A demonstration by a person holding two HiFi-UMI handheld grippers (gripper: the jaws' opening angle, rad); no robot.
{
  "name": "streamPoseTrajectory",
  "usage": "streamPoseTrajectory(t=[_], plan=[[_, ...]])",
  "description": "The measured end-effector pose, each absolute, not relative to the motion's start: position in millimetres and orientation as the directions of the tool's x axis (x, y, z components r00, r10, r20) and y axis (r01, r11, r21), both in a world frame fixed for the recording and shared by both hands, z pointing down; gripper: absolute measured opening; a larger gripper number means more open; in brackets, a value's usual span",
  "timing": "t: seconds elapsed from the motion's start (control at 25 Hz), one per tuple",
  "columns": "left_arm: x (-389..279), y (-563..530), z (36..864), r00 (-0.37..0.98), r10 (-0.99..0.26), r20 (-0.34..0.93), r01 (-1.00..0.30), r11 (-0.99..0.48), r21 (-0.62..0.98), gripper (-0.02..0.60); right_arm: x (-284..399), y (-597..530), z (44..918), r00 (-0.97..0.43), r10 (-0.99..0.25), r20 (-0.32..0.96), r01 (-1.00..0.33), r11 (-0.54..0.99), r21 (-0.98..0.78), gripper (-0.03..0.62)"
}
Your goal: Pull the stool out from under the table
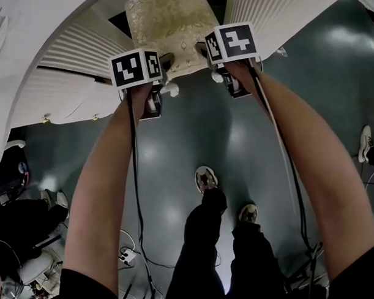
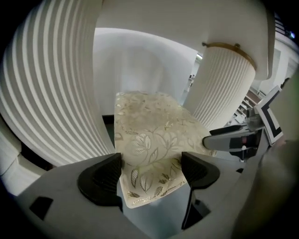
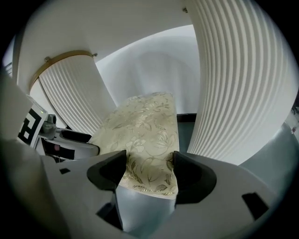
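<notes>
Cream floral-fabric stool (image 1: 170,25) at twelve o'clock, between white fluted table pedestals (image 1: 74,50). Left gripper (image 2: 152,170), then right gripper (image 3: 149,169): jaws open astride its near corners, not clamped. Risk: an uneven pull would skew it into a pedestal.

— Where are the grippers pointing?
— The left gripper (image 1: 168,74) and the right gripper (image 1: 209,62) are both reaching the near edge of the stool (image 1: 170,25), which is sitting between the table (image 1: 74,44)'s white ribbed pedestals.
— And lower down?
— The person's shoes (image 1: 205,177) are standing on the dark floor (image 1: 175,139).
</notes>
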State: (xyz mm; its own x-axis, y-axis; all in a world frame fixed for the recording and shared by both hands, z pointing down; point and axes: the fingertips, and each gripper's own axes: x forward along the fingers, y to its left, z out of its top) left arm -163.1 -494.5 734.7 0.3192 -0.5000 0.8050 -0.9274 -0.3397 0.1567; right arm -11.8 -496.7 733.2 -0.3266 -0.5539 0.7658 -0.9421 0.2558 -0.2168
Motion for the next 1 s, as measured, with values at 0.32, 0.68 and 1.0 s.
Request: streamPoseTrajectory(t=[0.32, 0.68, 1.0], plan=[[-159, -486, 727, 0.284, -0.490, 0.824, -0.936, -0.329, 0.127, 0.385, -9, -488, 723, -0.272, -0.517, 0.811, -0.956, 0.242, -0.167, 0.283], [-142, -389, 725, 0.282, -0.489, 0.825, -0.942, -0.303, 0.142, 0.385, 8, -395, 721, -0.308, -0.475, 0.825, -0.942, 0.276, -0.193, 0.283], [-135, -347, 730, 0.309, -0.482, 0.820, -0.935, -0.313, 0.169, 0.385, 16, -353, 727, -0.322, -0.457, 0.829, -0.938, 0.275, -0.212, 0.283]])
